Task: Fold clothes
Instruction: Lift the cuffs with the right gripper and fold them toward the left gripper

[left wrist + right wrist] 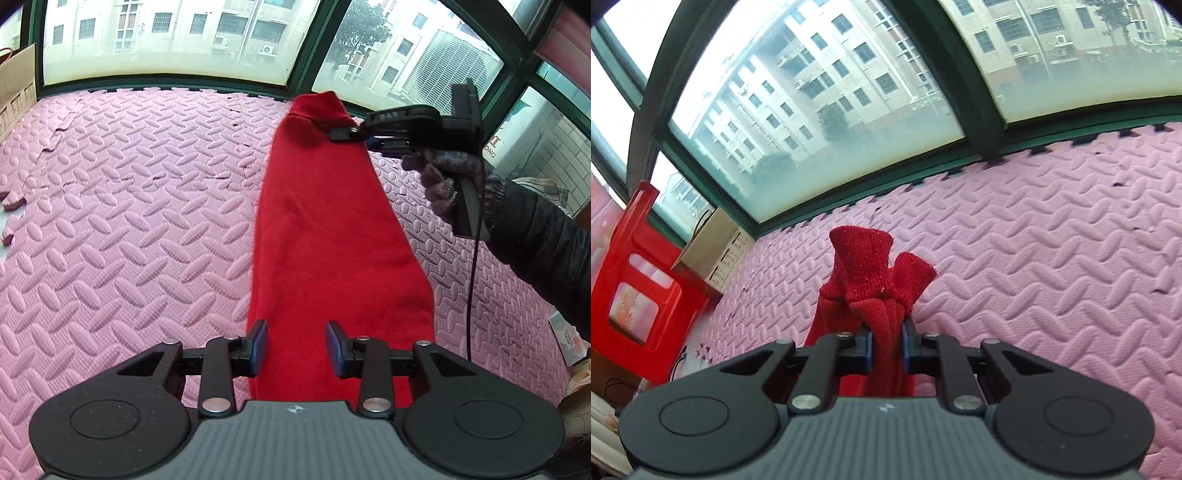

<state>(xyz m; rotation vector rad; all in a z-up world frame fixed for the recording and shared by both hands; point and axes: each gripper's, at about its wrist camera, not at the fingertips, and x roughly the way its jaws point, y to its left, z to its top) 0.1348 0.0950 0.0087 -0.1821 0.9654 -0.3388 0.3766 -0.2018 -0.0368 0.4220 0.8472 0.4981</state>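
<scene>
A red knitted garment (325,221) lies in a long folded strip on the pink foam mat (129,221), running from near me to the window. My left gripper (296,349) is open, its jaws standing apart above the near end of the strip. My right gripper (341,133) is shut on the far end of the garment near the ribbed cuff. In the right wrist view the right gripper (887,349) pinches bunched red fabric (882,321), with the ribbed cuffs (860,266) sticking up beyond the fingers.
Green-framed windows (295,74) border the mat's far edge. A cardboard box (16,92) stands at the far left. A red plastic stool (639,288) and a white box (713,251) stand by the window. My gloved hand and dark sleeve (535,236) reach in from the right.
</scene>
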